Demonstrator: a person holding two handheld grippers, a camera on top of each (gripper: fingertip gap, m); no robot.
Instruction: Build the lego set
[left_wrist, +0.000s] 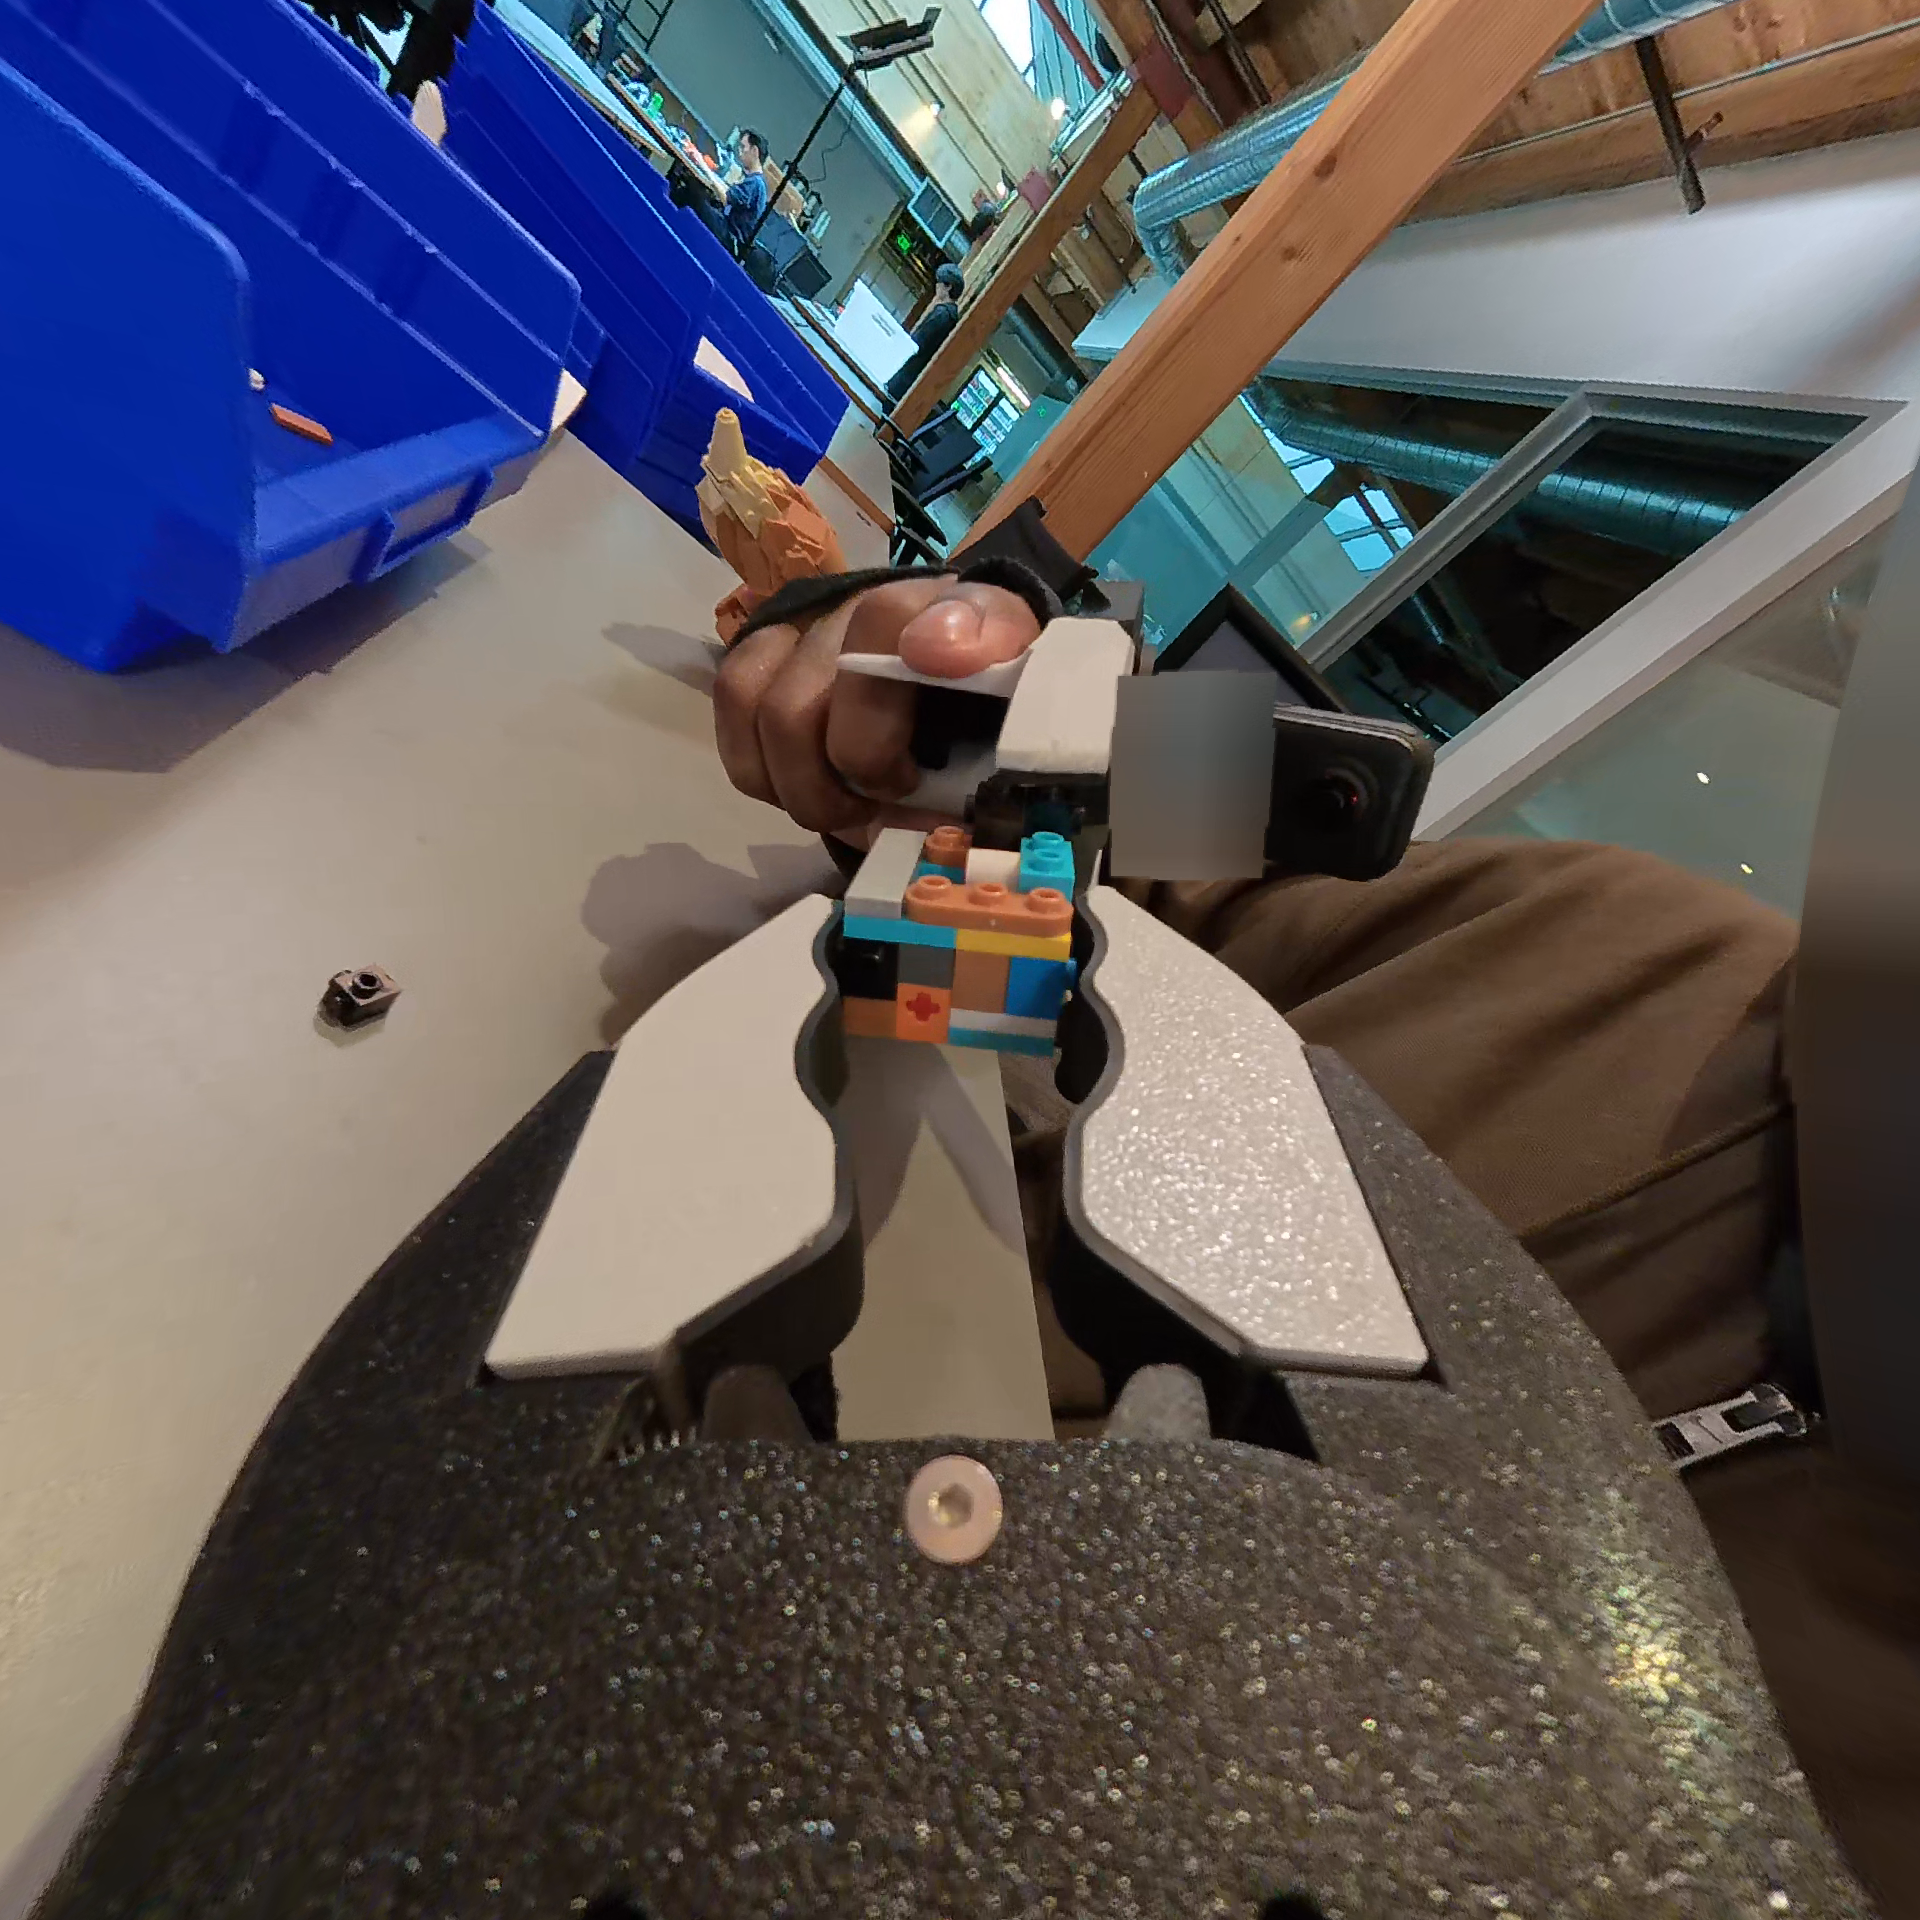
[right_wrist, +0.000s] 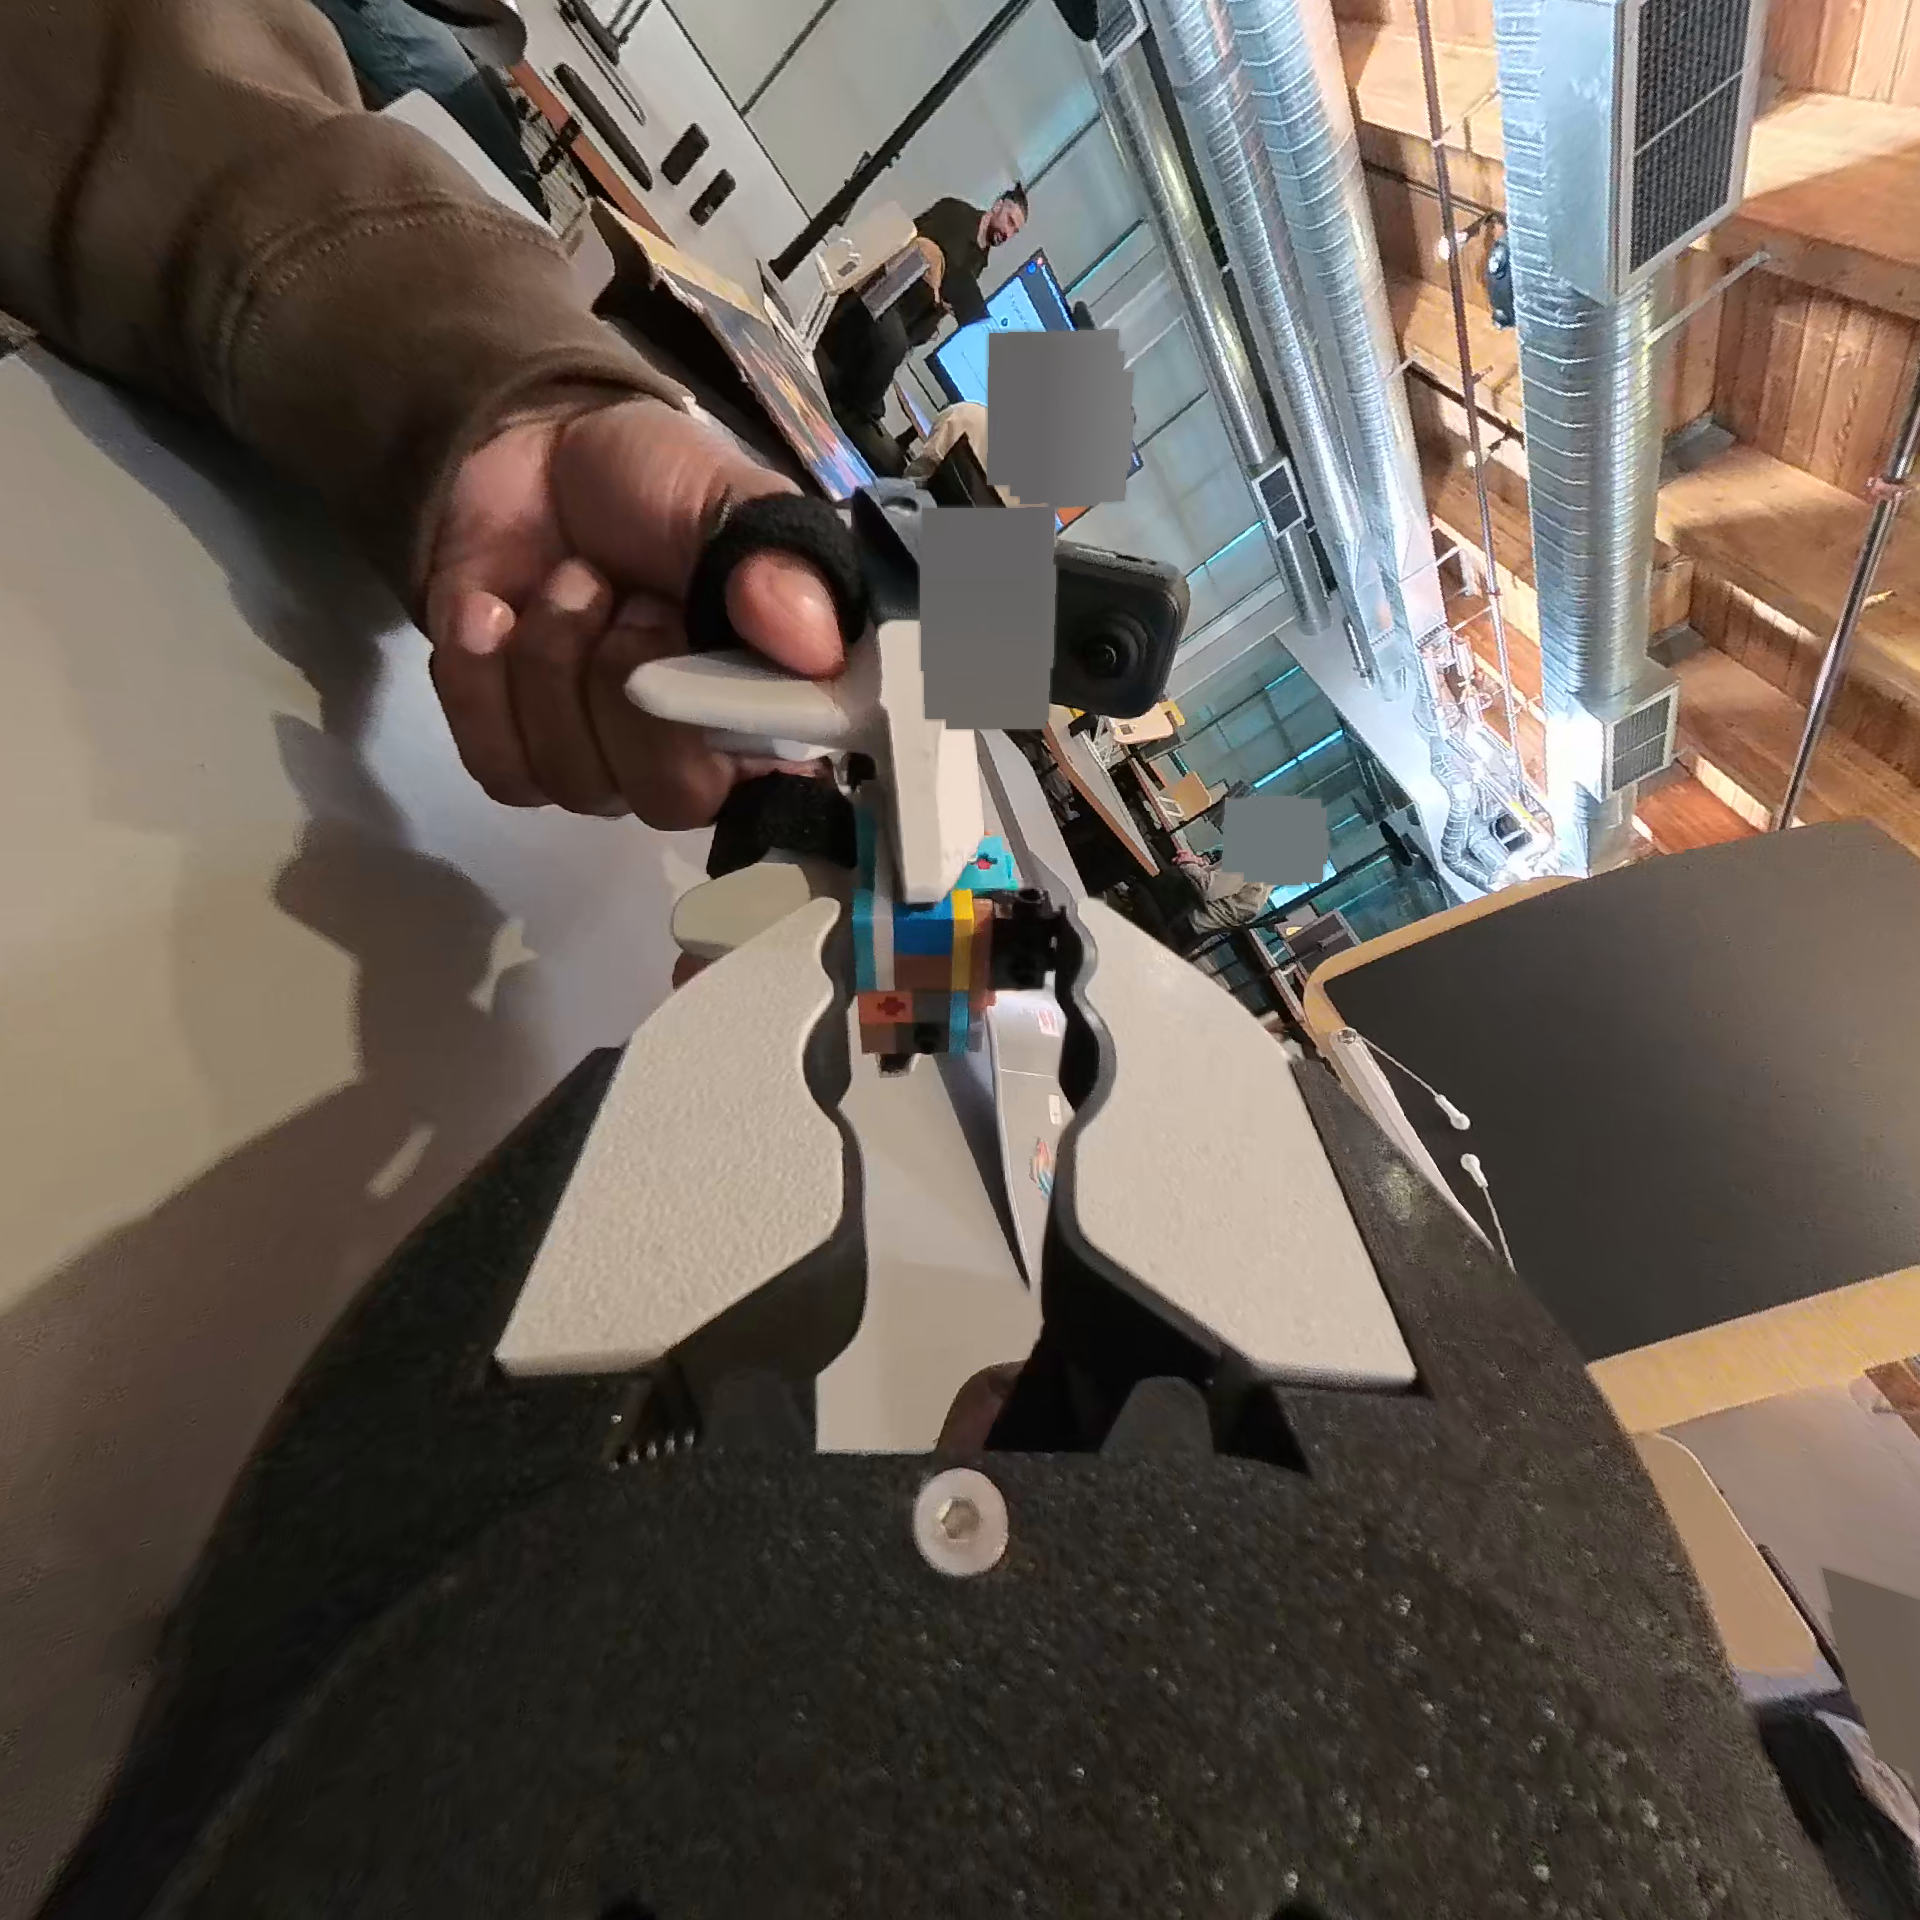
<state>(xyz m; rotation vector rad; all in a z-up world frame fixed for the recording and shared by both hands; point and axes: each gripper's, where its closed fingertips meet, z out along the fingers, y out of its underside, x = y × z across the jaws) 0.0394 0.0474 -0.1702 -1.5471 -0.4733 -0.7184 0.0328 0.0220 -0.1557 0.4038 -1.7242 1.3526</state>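
A small multicoloured lego assembly (left_wrist: 956, 966) of orange, blue, yellow, grey and black bricks is held in the air above the table edge. My left gripper (left_wrist: 956, 982) is shut on its sides. In the right wrist view the assembly (right_wrist: 920, 961) sits between the fingers of my right gripper (right_wrist: 956, 966), which is closed across it. A small black piece (right_wrist: 1029, 935) is pressed between the assembly and the right-hand finger. The two grippers face each other, each held by a hand, and the right gripper (left_wrist: 987, 831) meets the assembly's far end.
Blue storage bins (left_wrist: 260, 364) stand on the grey table (left_wrist: 208, 1195) at the far left. An orange and tan lego figure (left_wrist: 769, 520) stands behind the hands. A small dark loose piece (left_wrist: 358, 995) lies on the table. A black tabletop (right_wrist: 1662, 1091) is off to the right. Left and right tips are no more than a few centimetres apart.
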